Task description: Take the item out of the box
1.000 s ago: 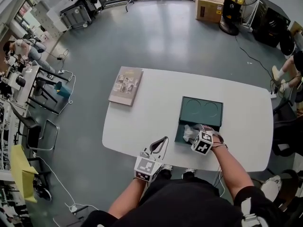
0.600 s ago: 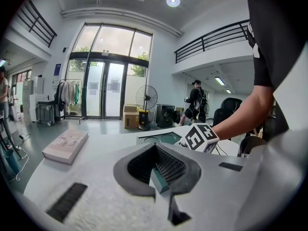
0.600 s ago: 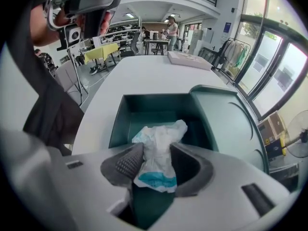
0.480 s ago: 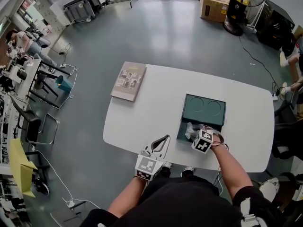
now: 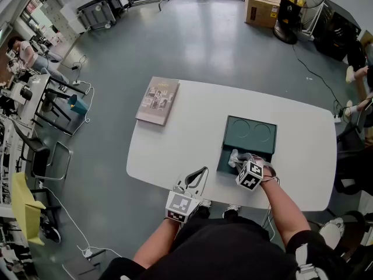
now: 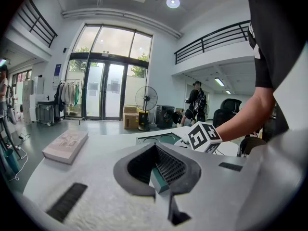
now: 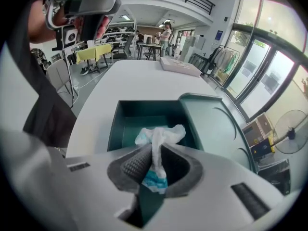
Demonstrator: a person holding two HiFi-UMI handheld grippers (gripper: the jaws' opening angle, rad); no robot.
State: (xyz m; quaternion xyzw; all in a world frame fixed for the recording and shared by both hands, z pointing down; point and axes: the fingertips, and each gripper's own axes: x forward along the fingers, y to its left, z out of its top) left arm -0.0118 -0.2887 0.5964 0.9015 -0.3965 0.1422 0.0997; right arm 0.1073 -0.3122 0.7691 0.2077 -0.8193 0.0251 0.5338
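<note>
1. Box [image 5: 224,163]: dark green, open on the white desk [image 5: 186,134]; its lid [image 5: 250,134] lies flat, folded back on the side of the box away from the person.
2. Item [image 7: 157,137]: a crumpled white packet with blue print, inside the box at the end nearest the person; one end is pinched in the right tool [image 7: 153,166] and the other end puffs out over the box floor; whether it touches that floor I cannot tell.
3. Right tool: it points steeply down into the near end of the box; its jaws have just been closing with the item between them and now stand narrow, both pads pressing on the packet.
4. Left tool [image 5: 203,171]: it is held to the left of the box over the near edge of the desk, apart from the box; its jaws are together with nothing between them.
5. Book [image 5: 157,100]: it lies flat at the far left corner of the desk, well apart from the box.
</note>
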